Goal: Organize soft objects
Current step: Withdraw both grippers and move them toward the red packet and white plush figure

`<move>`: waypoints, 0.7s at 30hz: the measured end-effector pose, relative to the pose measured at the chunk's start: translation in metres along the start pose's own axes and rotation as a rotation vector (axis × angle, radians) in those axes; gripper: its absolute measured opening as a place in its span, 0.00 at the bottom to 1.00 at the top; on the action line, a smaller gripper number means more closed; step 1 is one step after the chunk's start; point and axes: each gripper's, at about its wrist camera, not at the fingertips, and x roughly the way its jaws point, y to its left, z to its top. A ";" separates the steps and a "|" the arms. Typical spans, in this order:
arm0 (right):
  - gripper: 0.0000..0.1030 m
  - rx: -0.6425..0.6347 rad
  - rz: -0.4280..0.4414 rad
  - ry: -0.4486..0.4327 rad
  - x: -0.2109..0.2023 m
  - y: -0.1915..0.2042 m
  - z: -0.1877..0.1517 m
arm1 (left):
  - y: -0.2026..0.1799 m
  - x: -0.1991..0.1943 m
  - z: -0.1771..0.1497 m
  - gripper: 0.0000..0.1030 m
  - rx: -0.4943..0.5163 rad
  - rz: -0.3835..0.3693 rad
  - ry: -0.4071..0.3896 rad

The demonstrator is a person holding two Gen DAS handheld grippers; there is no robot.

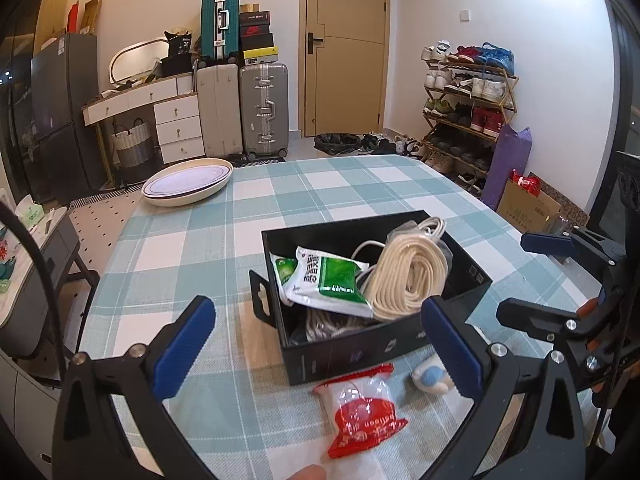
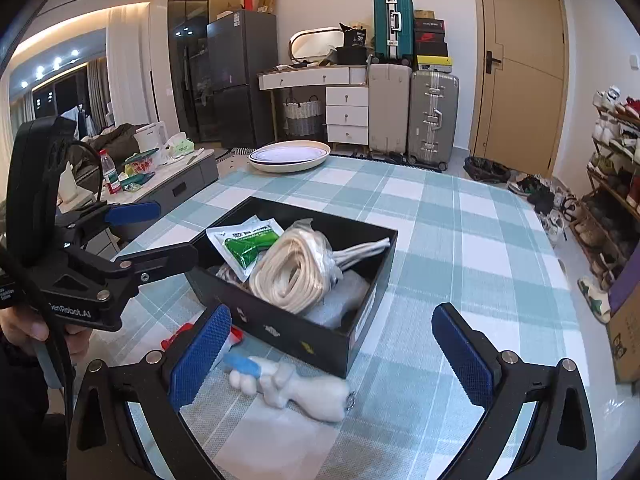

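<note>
- Already, much of the sorting is seen to be done: a black box (image 1: pixel 384 344) on the checked tablecloth (image 1: pixel 192 240) is loaded with a coil of cream rope (image 1: pixel 404 280), a green-and-white packet (image 1: pixel 324 280) and a white cable (image 1: pixel 424 226).
- Further soft pieces are glimpsed low in the box, a grey bundle under the packet and a pale wrap beneath the rope, though neither can be identified with certainty.
- Two items are left outside, by the box's near wall: a red-and-clear packet (image 1: pixel 360 412) and a white plush toy (image 2: pixel 296 388) with a blue part, both lying flat on the cloth.
- The left gripper (image 1: pixel 316 350) is held wide apart with nothing between its blue pads; the red packet is framed just below it, untouched.
- The right gripper (image 2: pixel 332 350) is likewise spread and empty, and the plush toy is seen between its fingers, close to the left-hand pad (image 2: pixel 200 356).
- A stack of oval plates (image 1: pixel 188 180) is seen at the table's far corner, well apart from the work.
- By this showing, the task is judged mostly complete: only the two loose items are thought to remain, and room for them is visible in the box.
</note>
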 end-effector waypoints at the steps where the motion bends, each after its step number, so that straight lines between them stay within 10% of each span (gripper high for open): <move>1: 0.99 0.007 -0.001 0.002 0.000 -0.001 -0.002 | 0.000 -0.002 -0.003 1.00 0.001 0.002 0.000; 21: 0.99 0.069 0.011 0.070 0.006 0.008 -0.043 | 0.005 -0.016 -0.051 1.00 -0.031 0.035 0.054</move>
